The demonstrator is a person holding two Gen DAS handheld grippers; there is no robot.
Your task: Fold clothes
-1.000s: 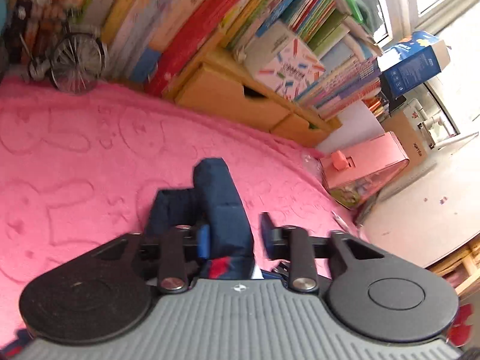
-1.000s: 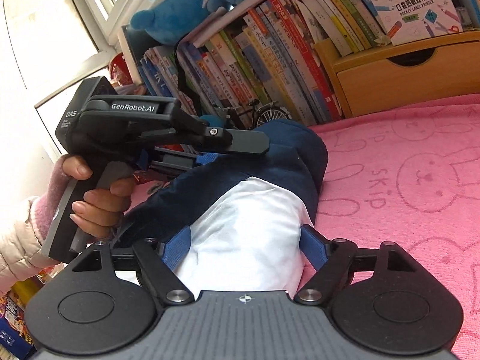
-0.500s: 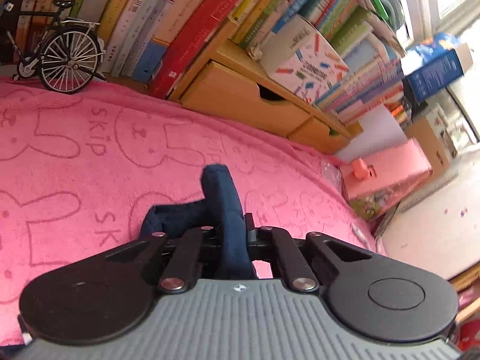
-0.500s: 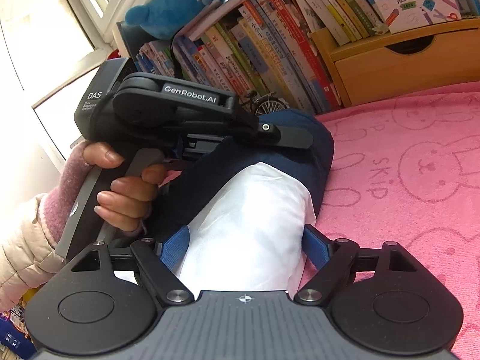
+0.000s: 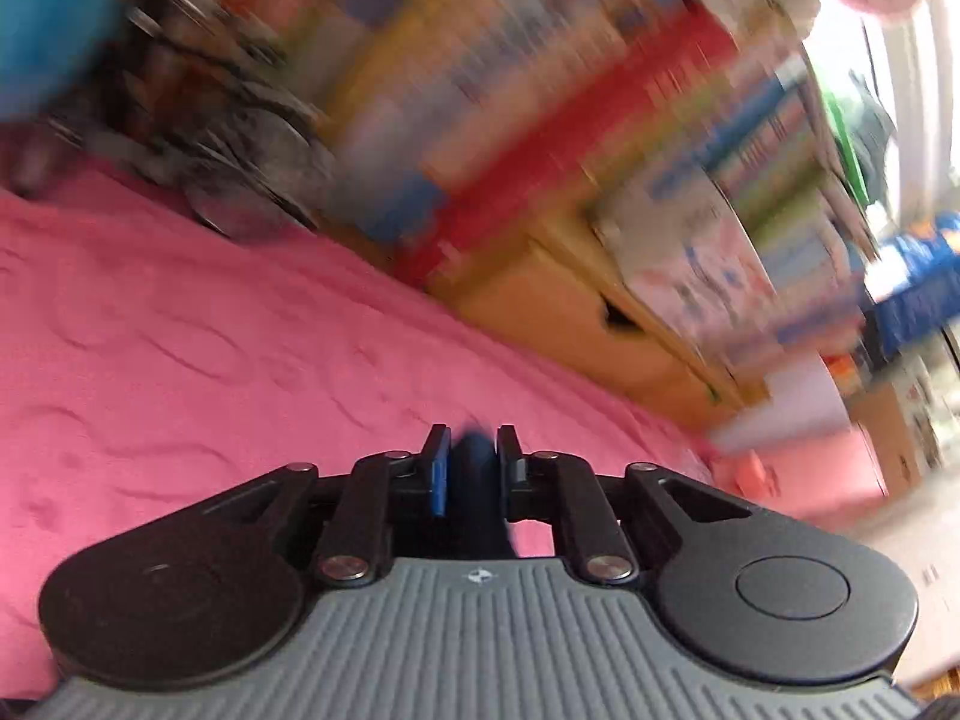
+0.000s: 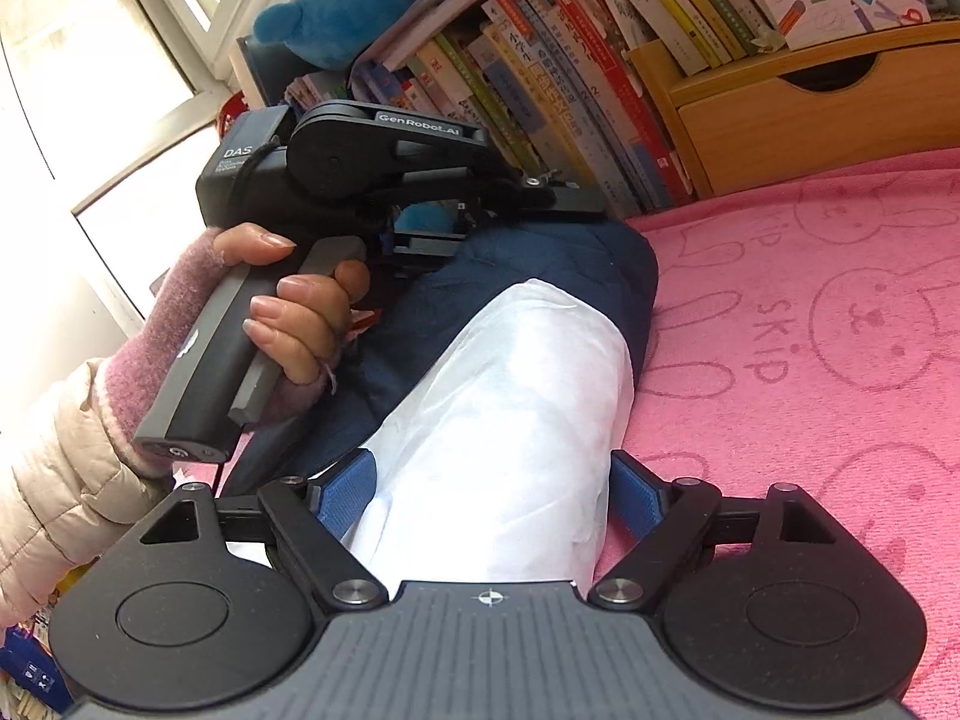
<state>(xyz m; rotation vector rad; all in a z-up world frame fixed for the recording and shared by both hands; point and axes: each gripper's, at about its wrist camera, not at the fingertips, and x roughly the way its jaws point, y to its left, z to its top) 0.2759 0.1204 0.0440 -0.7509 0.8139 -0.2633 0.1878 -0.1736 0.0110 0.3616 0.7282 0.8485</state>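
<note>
The left gripper [image 5: 470, 468] has its jaws clamped on the dark navy quilted garment [image 6: 540, 258]. The right gripper [image 6: 492, 498] has its jaws apart around its white lining [image 6: 510, 420]. It looks only partly folded

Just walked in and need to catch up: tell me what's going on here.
A person is folding a navy garment with a white lining on a pink rabbit-print towel, using a handheld gripper in each hand. The left gripper is shut on a fold of the navy fabric; its view is blurred. The right gripper is open, one finger on each side of the white part, not yet pinching it. Books line the back.
</note>
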